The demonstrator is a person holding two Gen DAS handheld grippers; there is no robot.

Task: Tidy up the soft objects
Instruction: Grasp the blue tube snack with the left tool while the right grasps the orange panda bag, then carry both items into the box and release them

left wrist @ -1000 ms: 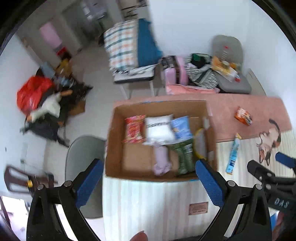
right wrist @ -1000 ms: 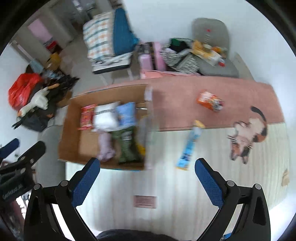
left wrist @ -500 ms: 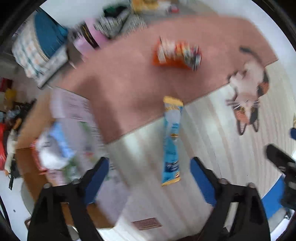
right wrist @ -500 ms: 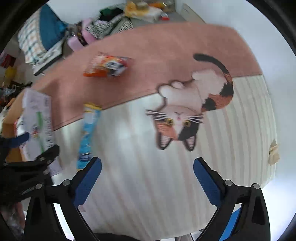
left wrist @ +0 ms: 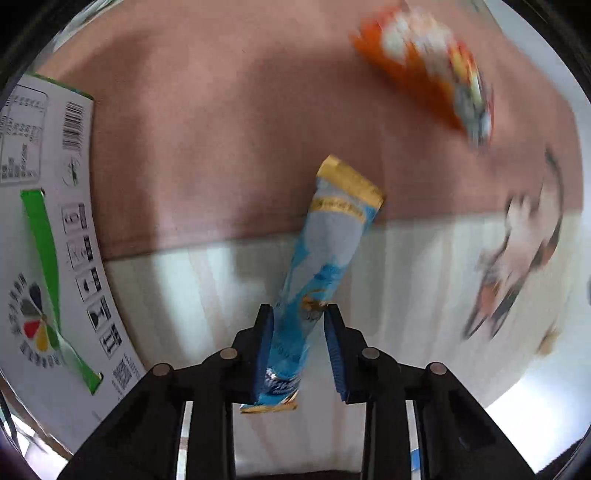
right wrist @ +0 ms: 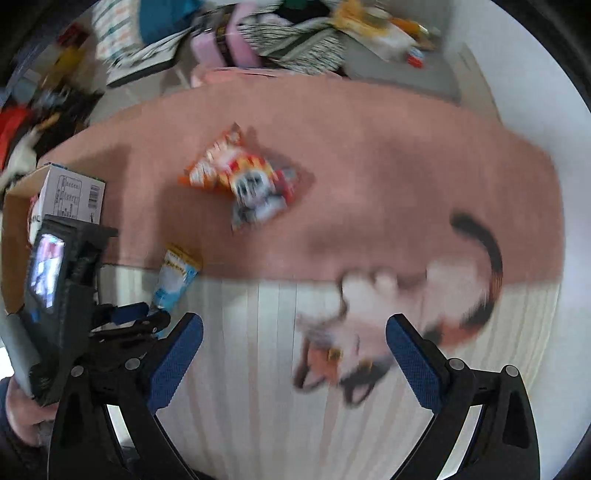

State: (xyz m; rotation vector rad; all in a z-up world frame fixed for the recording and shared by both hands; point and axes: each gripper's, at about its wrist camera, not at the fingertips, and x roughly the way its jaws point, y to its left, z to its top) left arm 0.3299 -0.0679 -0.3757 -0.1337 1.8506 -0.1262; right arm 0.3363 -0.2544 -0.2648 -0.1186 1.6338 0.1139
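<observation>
A long blue snack packet [left wrist: 325, 258] with a yellow end lies across the edge between the pink and cream parts of the mat. My left gripper [left wrist: 298, 314] is shut on its near end. The packet also shows in the right wrist view [right wrist: 175, 277], with my left gripper [right wrist: 147, 314] on it. An orange snack bag [left wrist: 424, 70] lies on the pink part; it also shows in the right wrist view [right wrist: 240, 181]. My right gripper [right wrist: 293, 354] is open and empty above the cat picture [right wrist: 388, 314].
A cardboard box with a white printed flap [left wrist: 48, 229] stands at the left; it also shows in the right wrist view [right wrist: 70, 195]. Chairs, clothes and bags [right wrist: 258, 33] crowd the floor behind the mat.
My left gripper has swung from the box to the blue packet and closed on its near end. My right gripper has moved right over the cat picture, still open.
</observation>
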